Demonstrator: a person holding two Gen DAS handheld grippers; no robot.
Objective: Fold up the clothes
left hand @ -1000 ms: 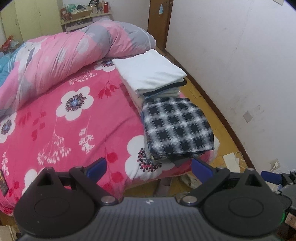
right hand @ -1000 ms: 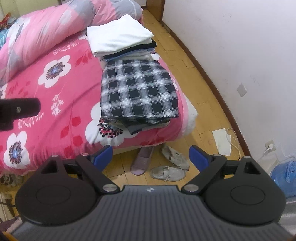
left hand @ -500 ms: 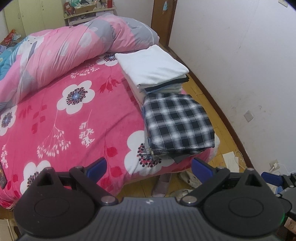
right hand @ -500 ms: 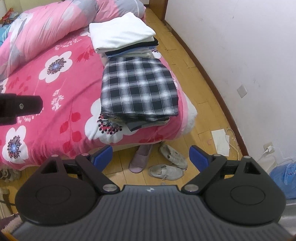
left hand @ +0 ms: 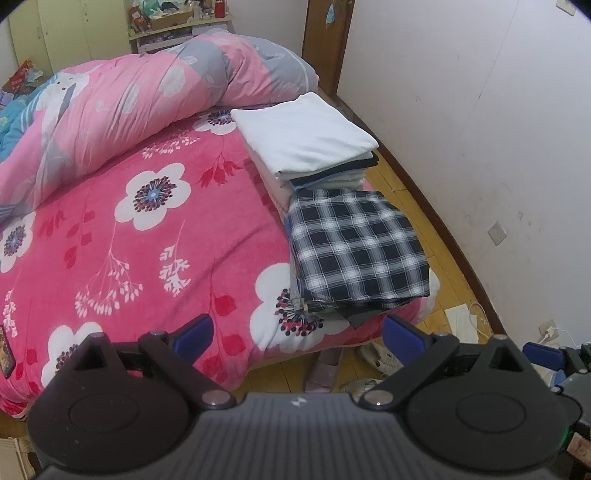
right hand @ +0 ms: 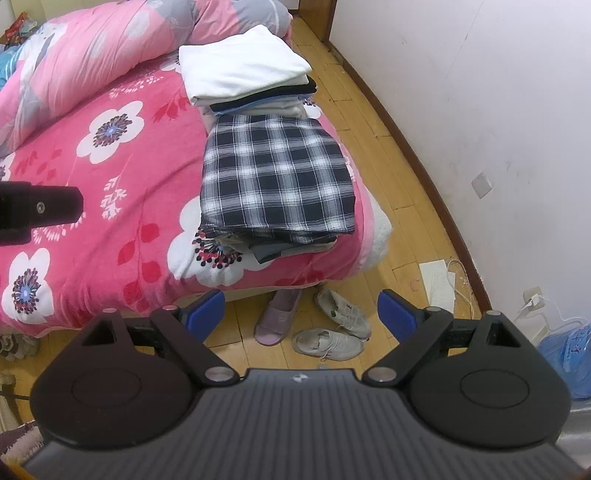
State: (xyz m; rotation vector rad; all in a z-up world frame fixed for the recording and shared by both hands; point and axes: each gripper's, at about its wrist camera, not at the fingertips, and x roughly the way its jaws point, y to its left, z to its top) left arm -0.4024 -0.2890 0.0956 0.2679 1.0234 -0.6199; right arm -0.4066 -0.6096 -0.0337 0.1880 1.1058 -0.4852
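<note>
Plaid folded shirt [right hand: 277,177] tops a pile at the bed's [left hand: 147,236] corner, ahead of both empty, wide-apart jaws; the right gripper [right hand: 301,310] looks nearer than the left gripper [left hand: 297,332].

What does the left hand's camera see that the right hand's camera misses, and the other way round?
Only the left wrist view shows the cluttered shelf and pale yellow wardrobe doors beyond the bed.

Only the right wrist view shows the blue plastic bag on the wooden floor, and shows the grey sneakers and the mauve slipper whole.

Both show the folded black-and-white plaid garment, the stack topped by a folded white cloth, the pink floral bedspread, and an open gripper with nothing between its blue pads: left gripper, right gripper.
</note>
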